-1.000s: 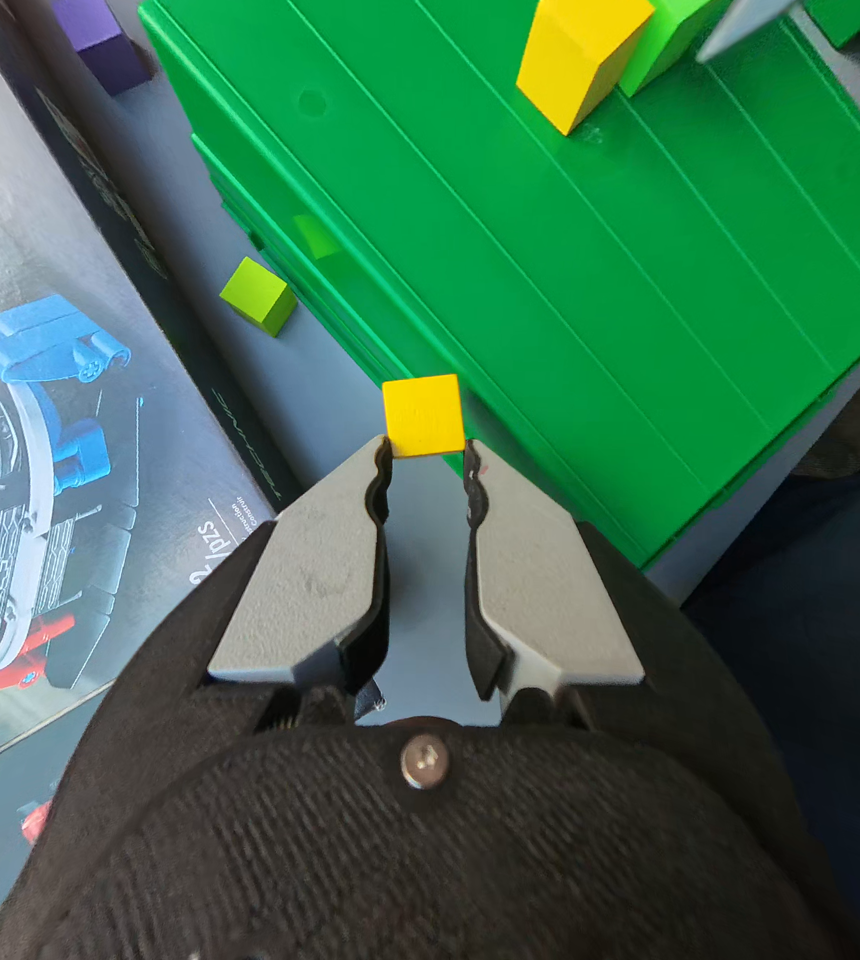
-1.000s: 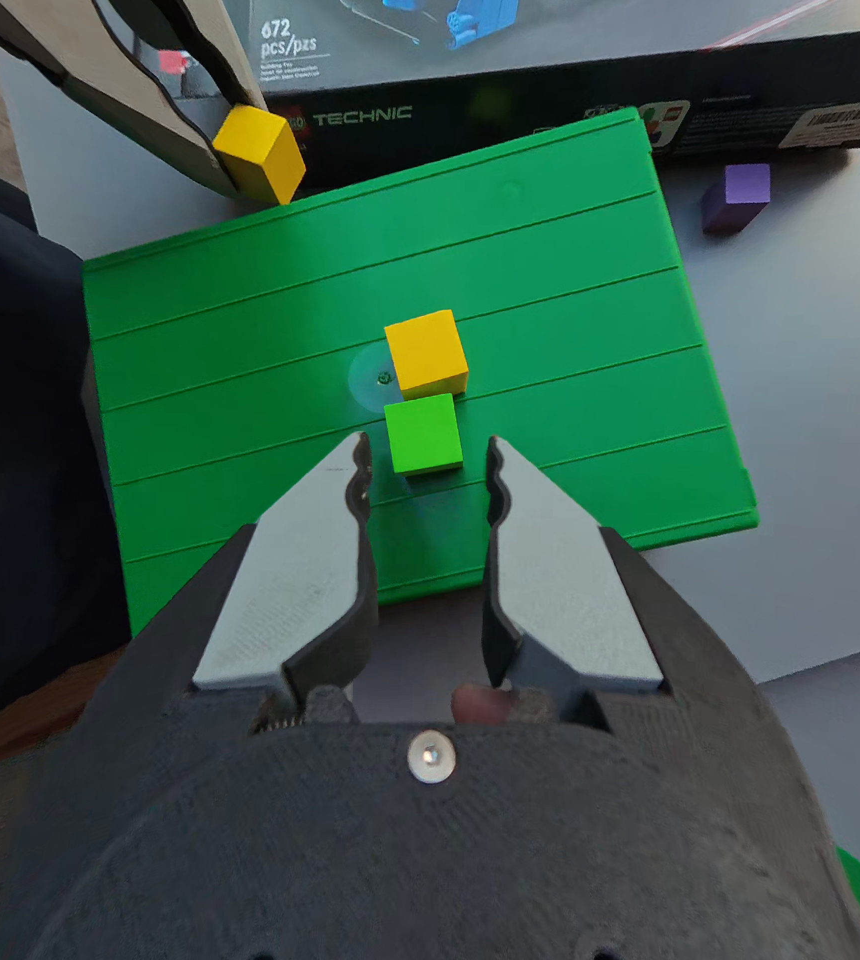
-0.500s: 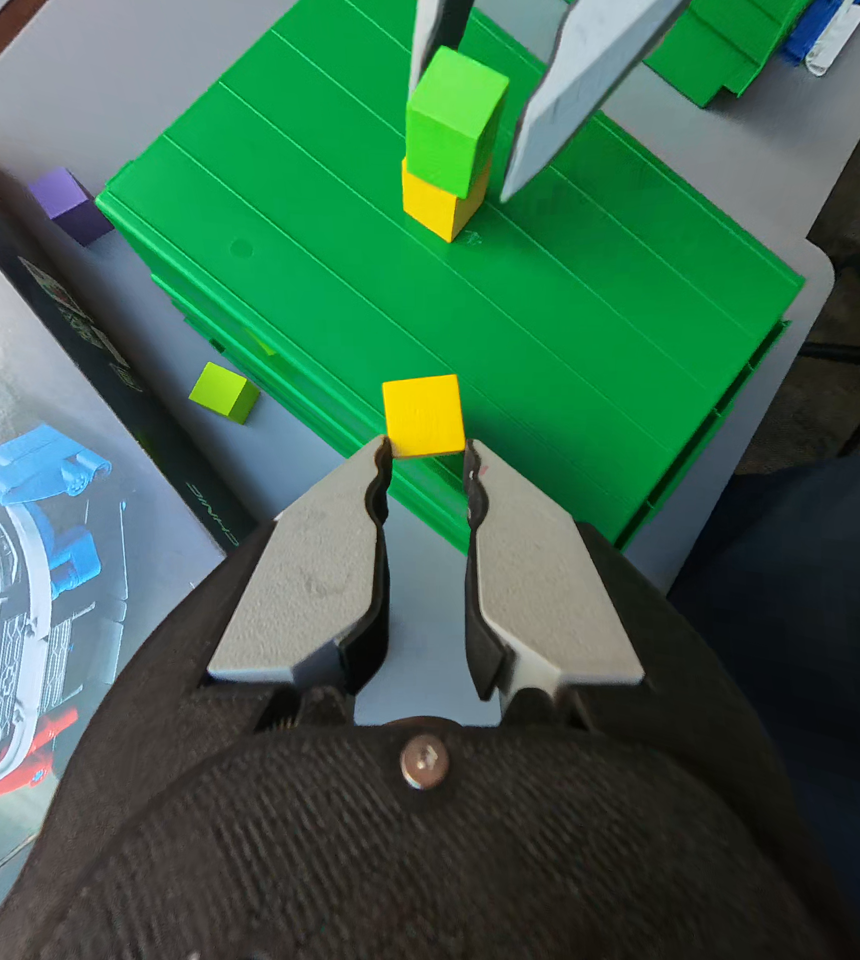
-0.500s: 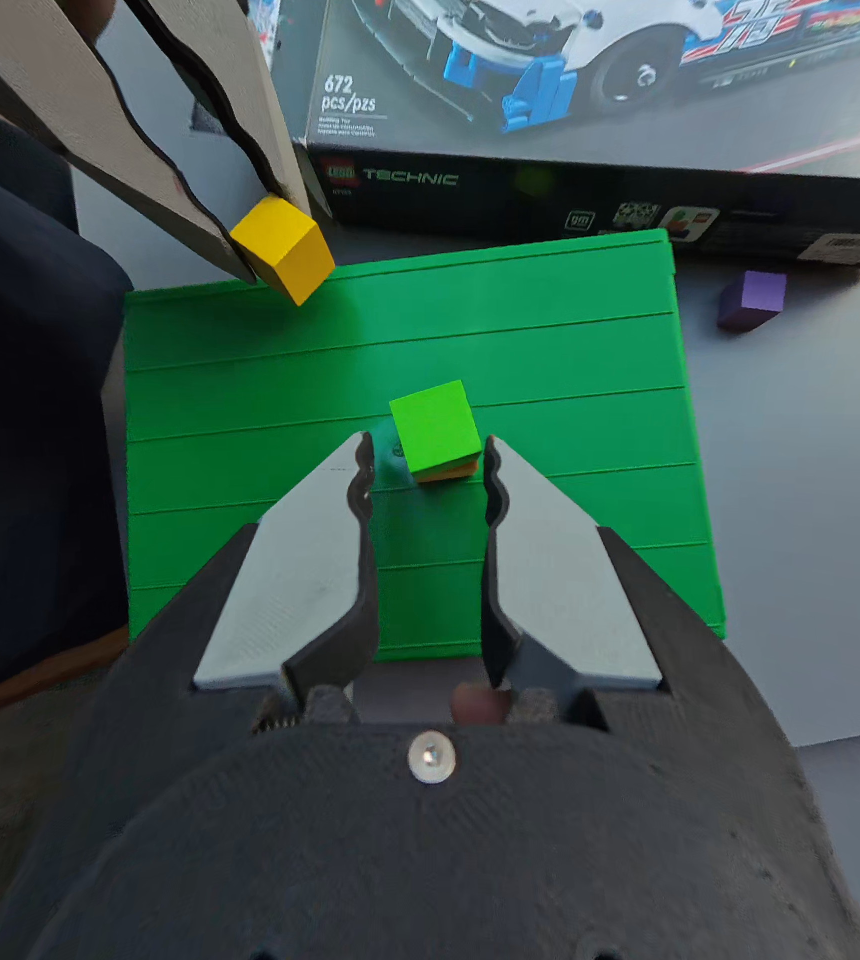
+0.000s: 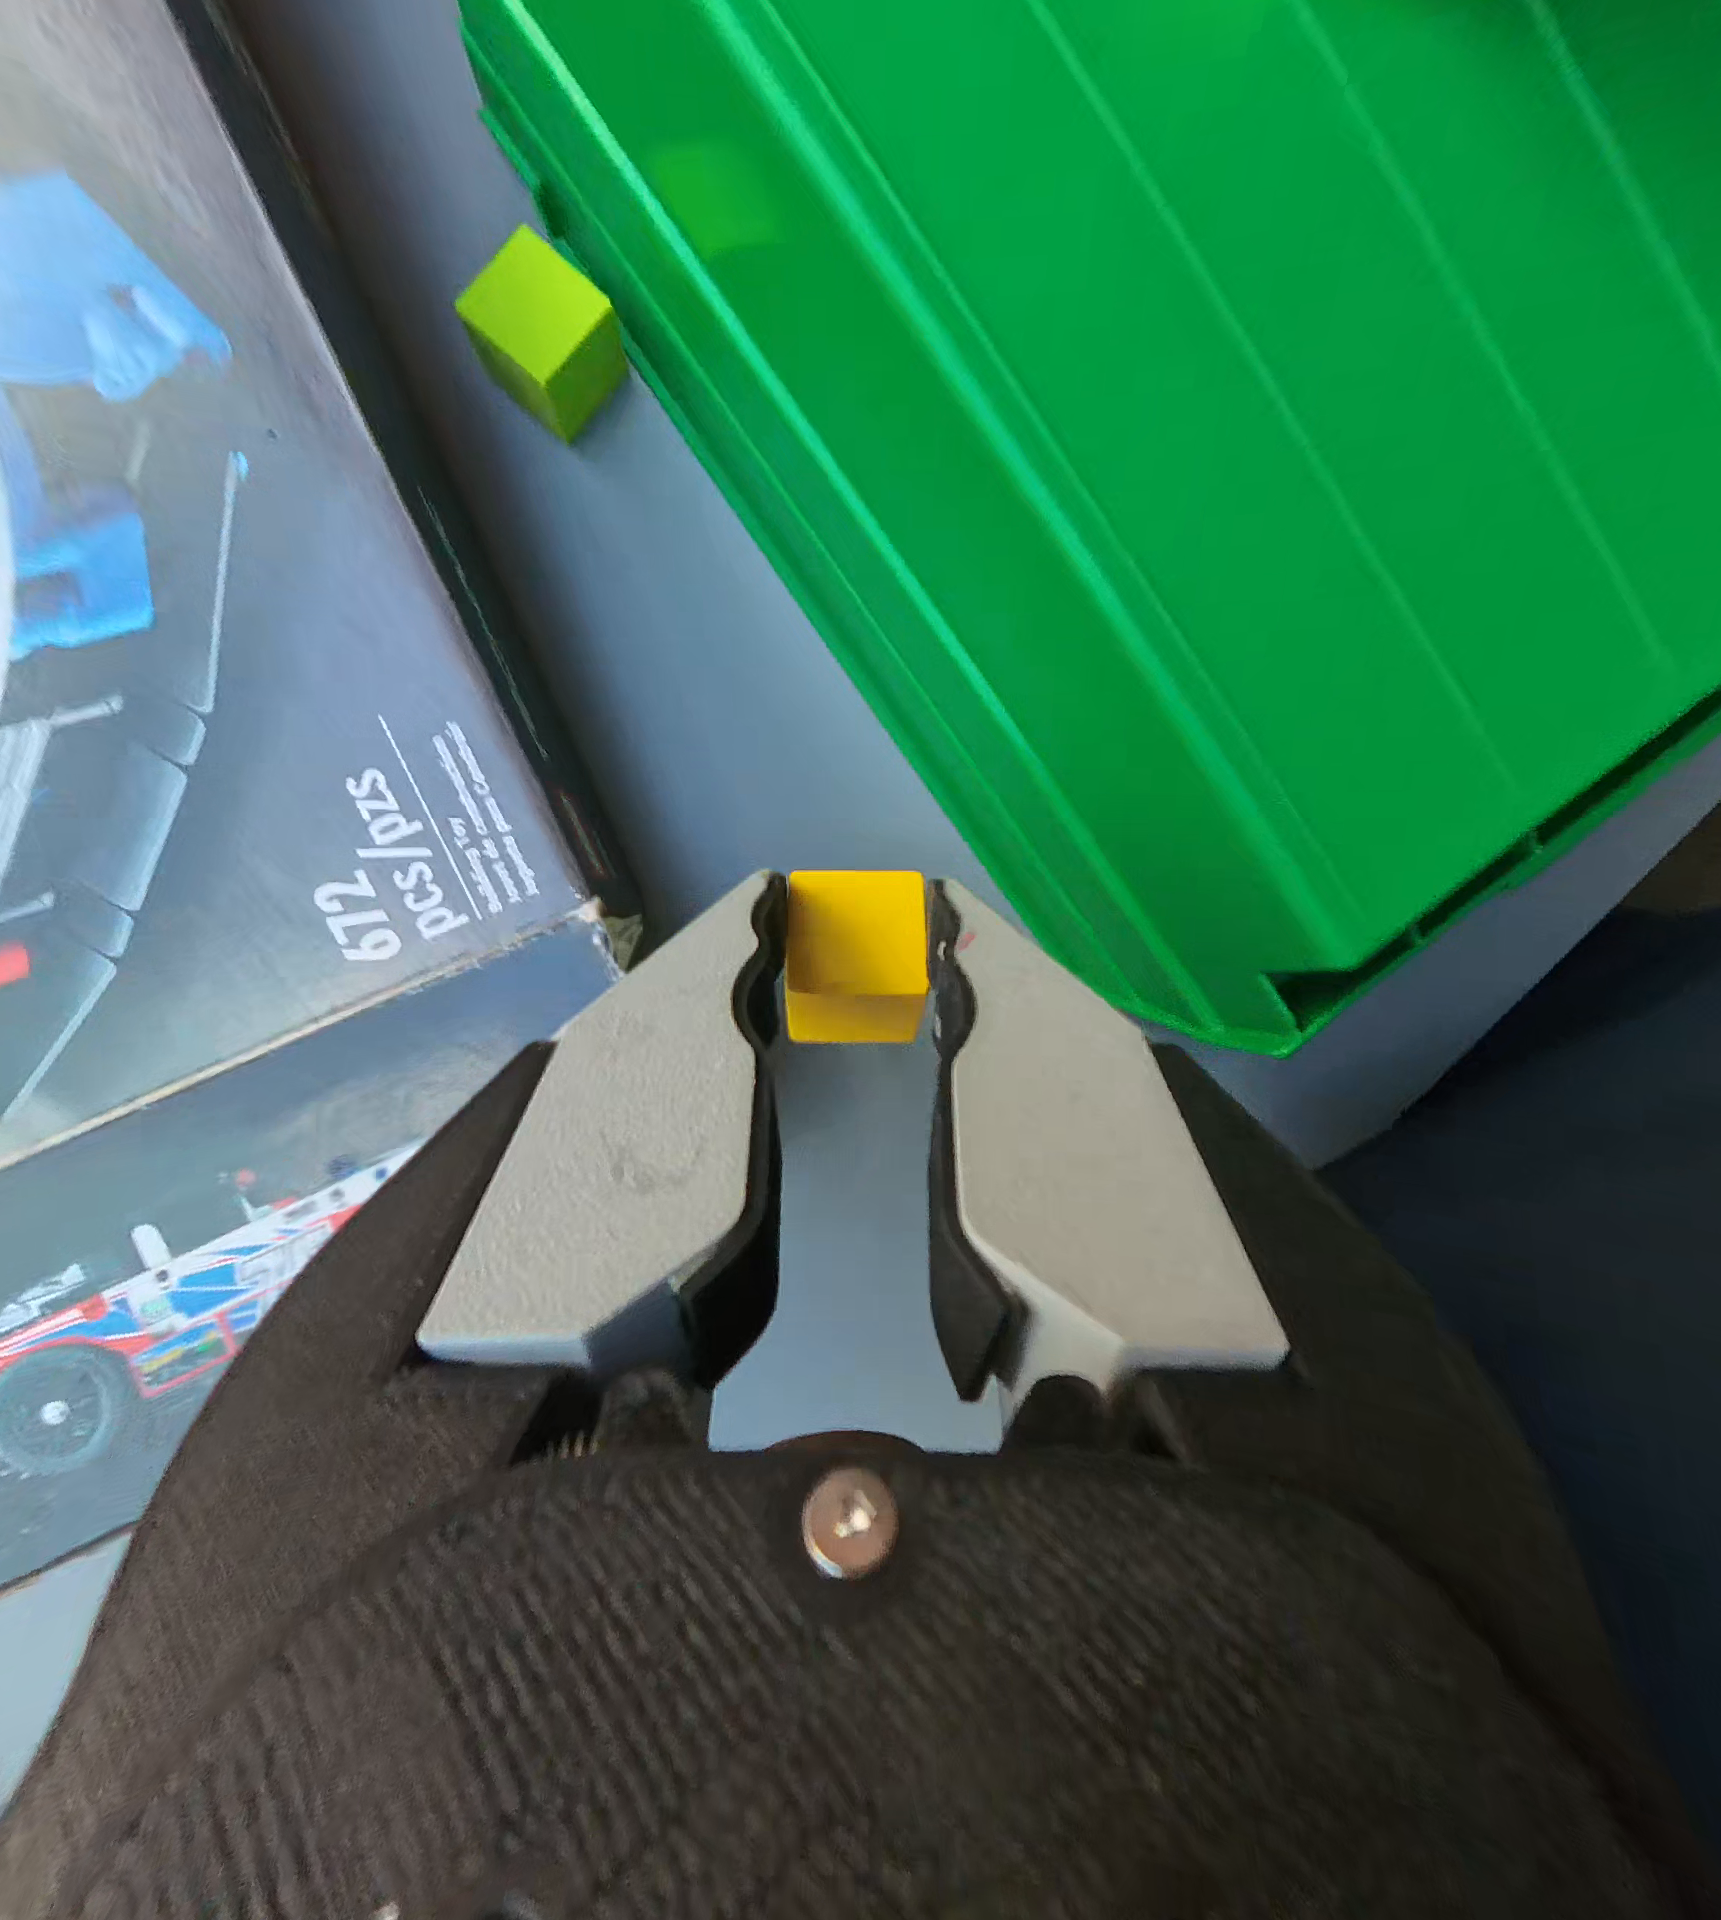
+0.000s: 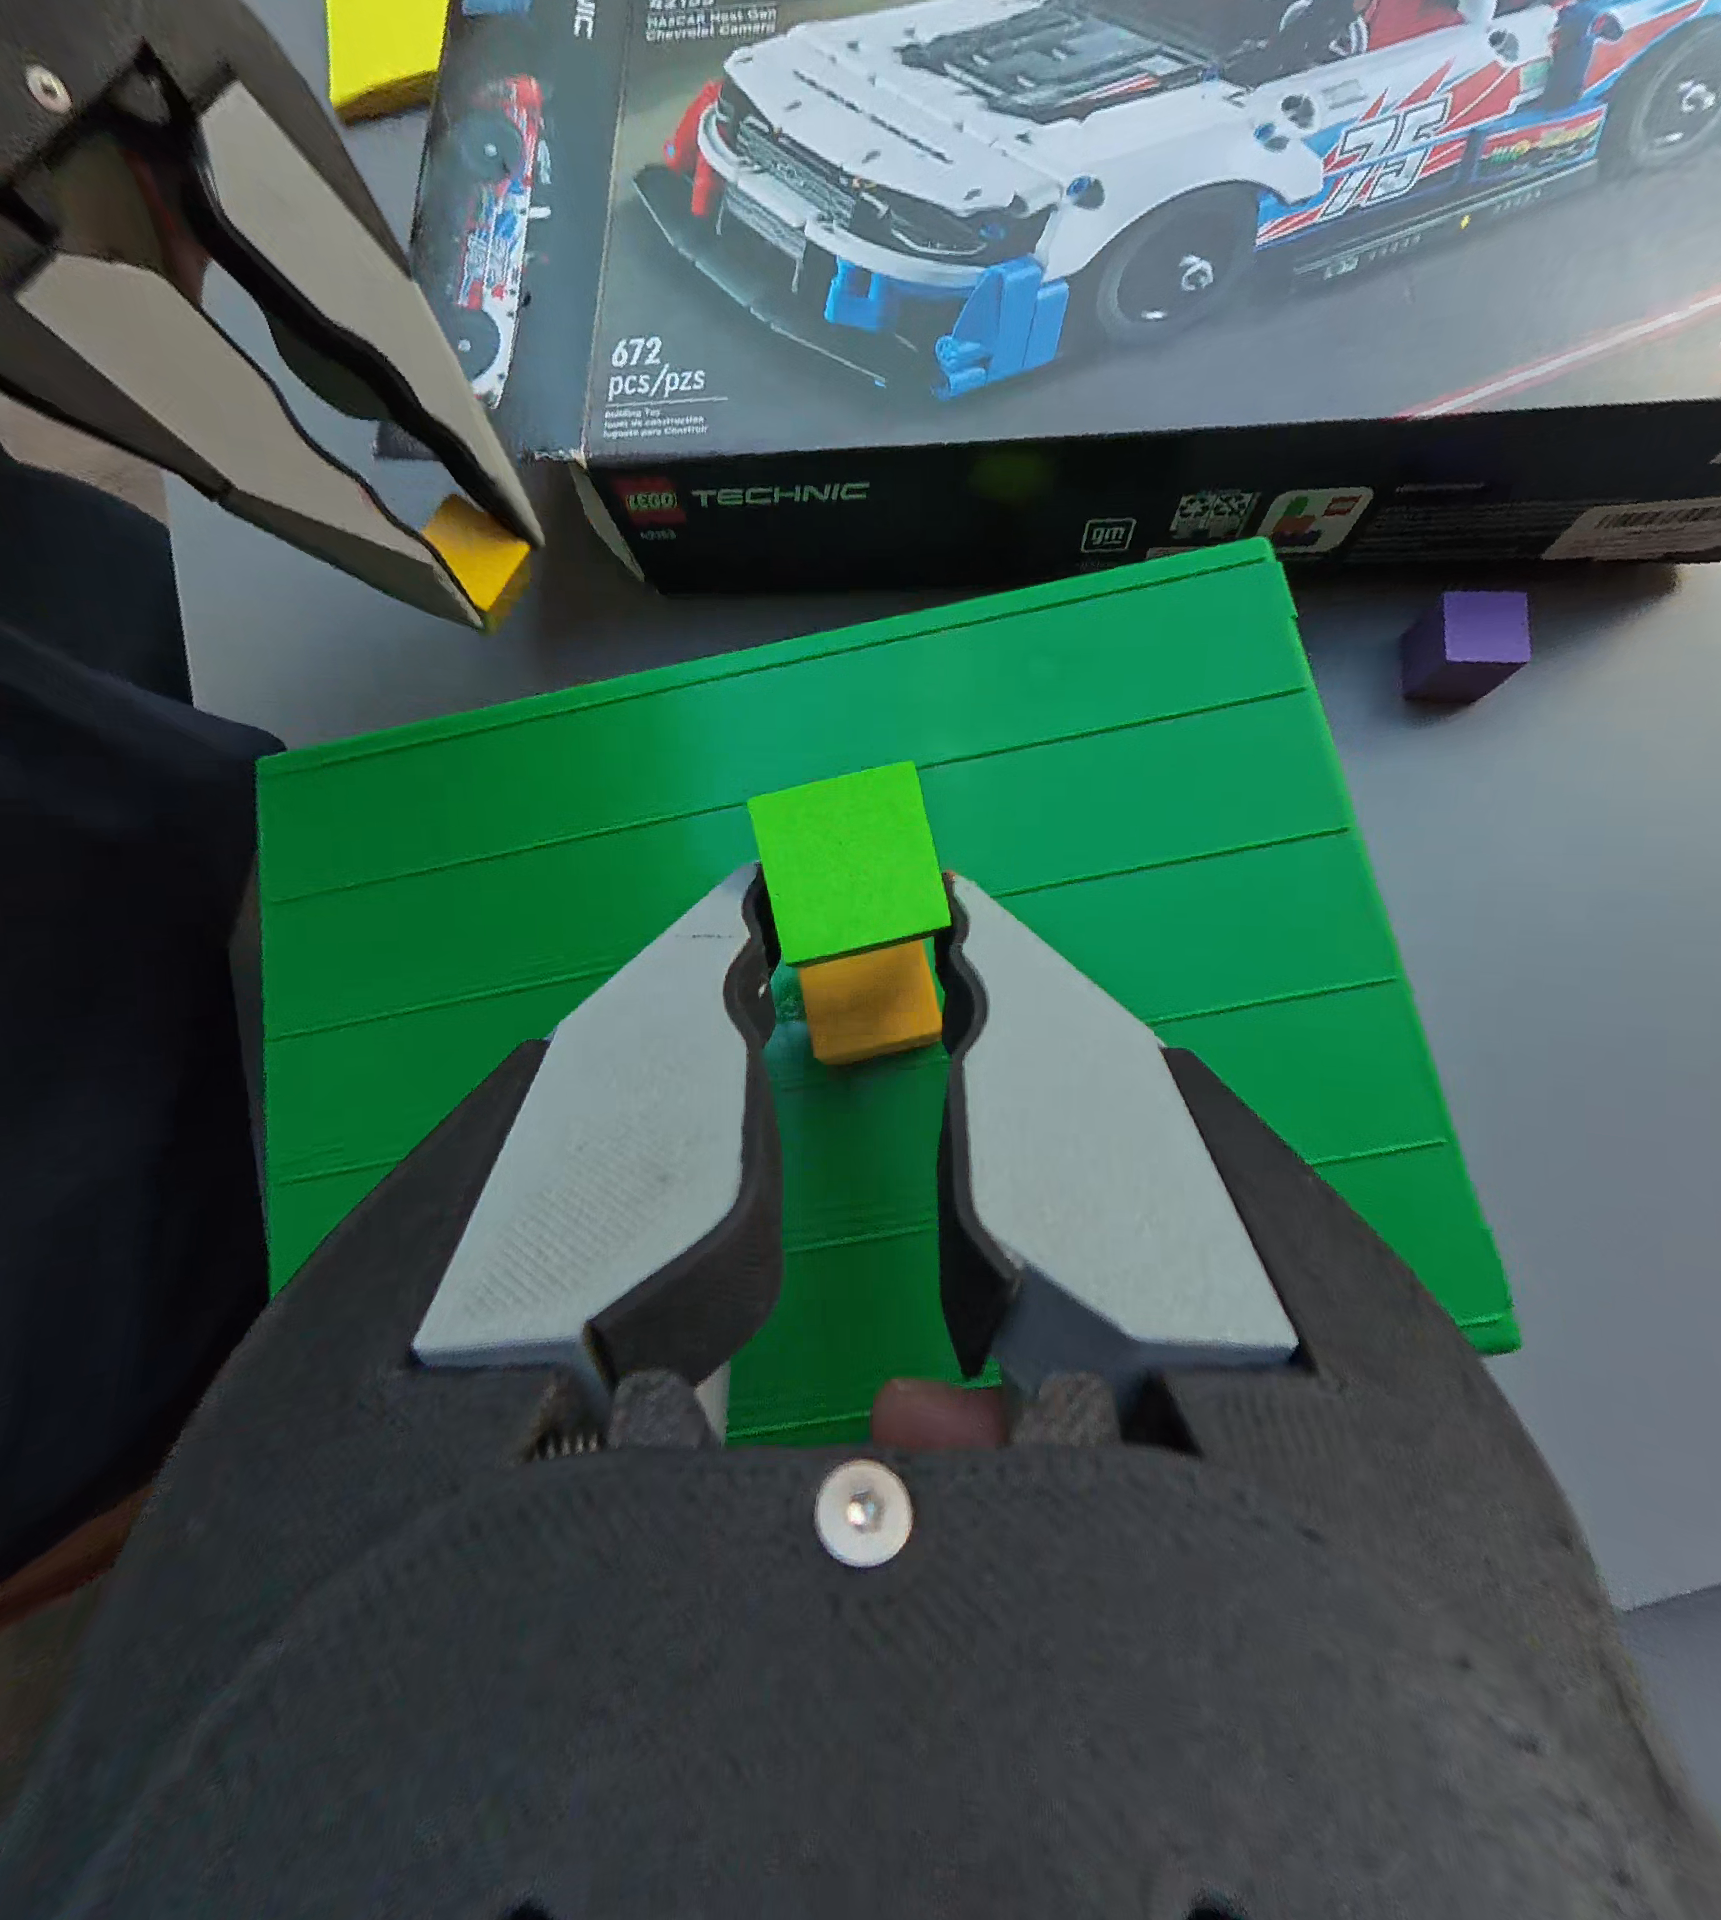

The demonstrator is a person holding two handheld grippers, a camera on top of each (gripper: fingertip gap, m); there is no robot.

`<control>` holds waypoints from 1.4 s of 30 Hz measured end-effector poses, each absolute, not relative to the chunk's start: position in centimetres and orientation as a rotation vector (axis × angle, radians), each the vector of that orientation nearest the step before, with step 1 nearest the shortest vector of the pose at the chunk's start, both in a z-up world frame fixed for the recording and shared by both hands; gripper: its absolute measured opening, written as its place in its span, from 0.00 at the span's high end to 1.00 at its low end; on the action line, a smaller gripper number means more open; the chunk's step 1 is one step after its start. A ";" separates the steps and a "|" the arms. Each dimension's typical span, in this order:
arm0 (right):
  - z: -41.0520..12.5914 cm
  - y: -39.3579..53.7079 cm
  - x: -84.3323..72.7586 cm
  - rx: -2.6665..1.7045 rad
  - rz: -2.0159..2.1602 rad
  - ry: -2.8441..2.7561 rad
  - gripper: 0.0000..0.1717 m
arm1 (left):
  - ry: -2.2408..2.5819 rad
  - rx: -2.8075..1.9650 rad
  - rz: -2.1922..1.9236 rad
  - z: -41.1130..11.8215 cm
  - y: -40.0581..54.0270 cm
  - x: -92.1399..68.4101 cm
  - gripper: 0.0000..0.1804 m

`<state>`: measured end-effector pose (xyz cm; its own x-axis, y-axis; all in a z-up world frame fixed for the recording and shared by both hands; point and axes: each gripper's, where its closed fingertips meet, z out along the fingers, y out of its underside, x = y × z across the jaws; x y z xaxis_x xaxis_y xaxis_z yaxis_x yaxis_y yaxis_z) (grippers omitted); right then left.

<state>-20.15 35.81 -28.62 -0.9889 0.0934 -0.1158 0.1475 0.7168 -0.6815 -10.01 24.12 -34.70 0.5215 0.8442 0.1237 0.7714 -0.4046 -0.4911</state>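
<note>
both my grippers are the same build: a rounded black body with a ribbed, printed-looking texture and one silver screw dead centre near the fingers. each left gripper finger is a flat light-grey wedge with a wavy black pad along its inner edge, and there's a tiny red mark near the right tip. right gripper matches, screw and all. a fingertip shows behind its fingers, and there's dark navy clothing on my left.

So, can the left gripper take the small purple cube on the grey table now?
Probably not: the left gripper already grips a yellow cube, and the purple cube lies across the green ribbed lid.
</note>
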 end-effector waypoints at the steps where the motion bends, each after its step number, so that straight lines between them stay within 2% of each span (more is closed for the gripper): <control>1: -28.8 35.8 -20.4 0.206 -1.130 2.858 0.84 | -1.316 -2.283 0.188 -35.3 24.1 -9.7 0.87; 6: -30.3 36.0 -20.4 0.236 -1.053 2.881 0.83 | -1.313 -2.335 0.149 -37.4 24.2 -8.2 0.86; 12: -28.8 34.3 -20.3 0.252 -1.165 2.843 0.85 | -1.326 -2.362 0.108 -38.9 23.9 -6.5 0.86; 16: -30.2 34.8 -20.4 0.205 -1.024 2.943 0.85 | -1.326 -2.383 0.088 -39.8 23.7 -5.5 0.86; 21: -29.9 35.3 -19.5 0.274 -1.020 2.856 0.77 | -1.307 -2.393 0.070 -40.3 23.9 -4.6 0.86; 29: -28.8 36.2 -19.4 0.405 -1.048 2.869 0.77 | -1.333 -2.396 -0.025 -41.5 23.4 -2.9 0.85; 39: -28.2 37.5 -16.1 0.489 -1.049 2.866 0.80 | -1.206 -2.476 0.033 -41.6 22.7 -2.0 0.85; 42: -26.9 36.6 -14.8 0.517 -1.117 2.782 0.82 | -1.097 -2.416 0.183 -39.1 23.3 -3.5 0.85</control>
